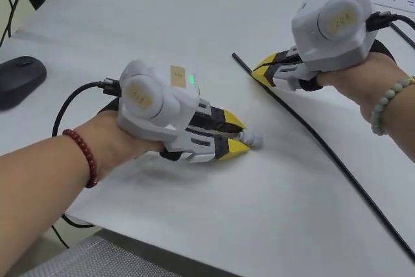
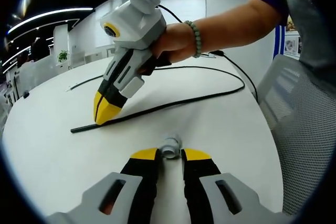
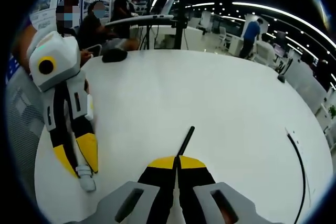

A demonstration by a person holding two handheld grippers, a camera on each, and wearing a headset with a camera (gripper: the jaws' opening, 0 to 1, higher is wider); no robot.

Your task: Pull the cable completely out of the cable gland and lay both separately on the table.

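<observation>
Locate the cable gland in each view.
Head view: cable gland centre, at the left gripper tips.
Left gripper view: cable gland bottom centre, between own jaws.
Right gripper view: cable gland lower left, at the left gripper tip.
Shared landmark: black cable.

The tabletop (image 1: 194, 24) is smooth, matt white. The cable (image 3: 186, 139) has a black, dull rubbery sheath; the cable gland (image 2: 170, 144) looks like pale grey plastic, faintly glossy.
</observation>
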